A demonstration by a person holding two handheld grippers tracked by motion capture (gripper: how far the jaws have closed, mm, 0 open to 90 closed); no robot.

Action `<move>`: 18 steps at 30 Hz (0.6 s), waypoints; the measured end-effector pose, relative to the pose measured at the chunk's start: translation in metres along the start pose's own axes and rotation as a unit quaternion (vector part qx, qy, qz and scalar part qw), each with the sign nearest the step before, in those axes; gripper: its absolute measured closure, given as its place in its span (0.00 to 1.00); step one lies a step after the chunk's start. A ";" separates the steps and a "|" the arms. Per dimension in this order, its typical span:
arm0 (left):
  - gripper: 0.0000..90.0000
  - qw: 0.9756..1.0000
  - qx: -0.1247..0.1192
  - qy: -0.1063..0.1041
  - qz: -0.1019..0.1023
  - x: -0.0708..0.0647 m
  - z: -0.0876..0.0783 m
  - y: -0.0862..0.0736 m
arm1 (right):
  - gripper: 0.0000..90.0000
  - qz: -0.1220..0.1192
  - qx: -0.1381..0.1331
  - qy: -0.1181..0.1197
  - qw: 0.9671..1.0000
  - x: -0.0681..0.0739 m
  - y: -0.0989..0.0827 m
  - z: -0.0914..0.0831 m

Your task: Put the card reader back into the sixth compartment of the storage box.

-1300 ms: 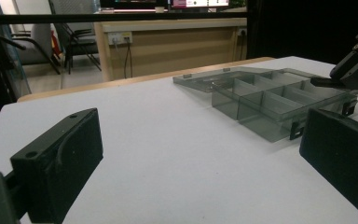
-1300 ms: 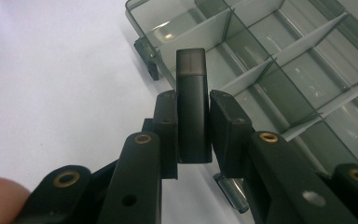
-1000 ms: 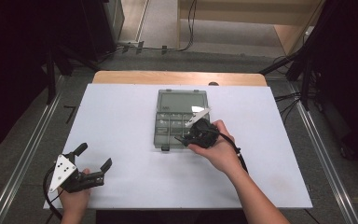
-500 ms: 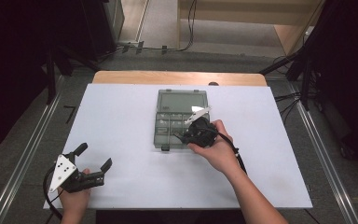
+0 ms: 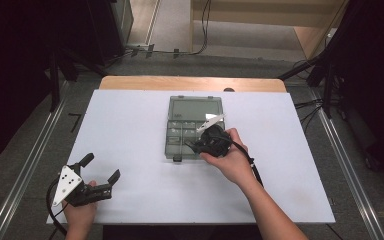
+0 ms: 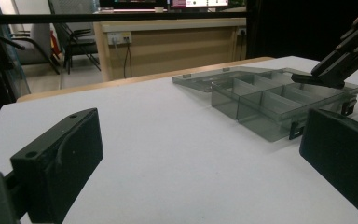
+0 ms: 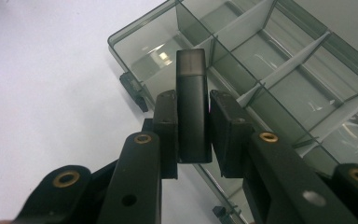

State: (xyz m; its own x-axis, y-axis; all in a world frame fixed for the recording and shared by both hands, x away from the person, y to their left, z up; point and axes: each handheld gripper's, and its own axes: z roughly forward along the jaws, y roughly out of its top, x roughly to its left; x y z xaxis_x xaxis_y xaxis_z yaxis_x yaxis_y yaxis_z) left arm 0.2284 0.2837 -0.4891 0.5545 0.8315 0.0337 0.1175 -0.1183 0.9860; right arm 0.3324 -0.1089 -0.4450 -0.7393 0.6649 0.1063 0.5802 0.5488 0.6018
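Right gripper holds a dark block over the open box; left gripper rests idle at the table's near corner.

Nearest, the left gripper sits low at the near left of the white table, jaws spread wide with nothing between them. Farther in, the right gripper has its jaws clamped on a small dark flat block, smooth and rectangular, standing upright between the pads above the near-left compartment of the clear smoky box. The box lies mid-table, its lid folded flat beyond it, thin dividers splitting the tray; nothing blocks the compartments. Compared with a second ago, both hands have kept their places.
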 end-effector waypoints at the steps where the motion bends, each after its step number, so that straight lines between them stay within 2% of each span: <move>1: 0.00 1.000 0.000 0.000 0.000 0.000 0.000 0.000 | 0.79 0.000 0.000 -0.001 1.000 0.000 0.000 0.000; 18: 0.00 1.000 -0.002 -0.001 -0.002 0.001 0.000 0.000 | 0.79 0.009 -0.002 0.000 1.000 -0.001 0.008 0.010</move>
State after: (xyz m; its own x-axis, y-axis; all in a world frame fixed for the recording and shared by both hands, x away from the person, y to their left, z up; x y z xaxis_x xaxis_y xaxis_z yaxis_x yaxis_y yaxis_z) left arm 0.2283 0.2843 -0.4890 0.5561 0.8306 0.0300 0.1164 -0.1136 0.9867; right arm 0.3412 -0.1006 -0.4485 -0.7293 0.6742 0.1168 0.5917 0.5357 0.6024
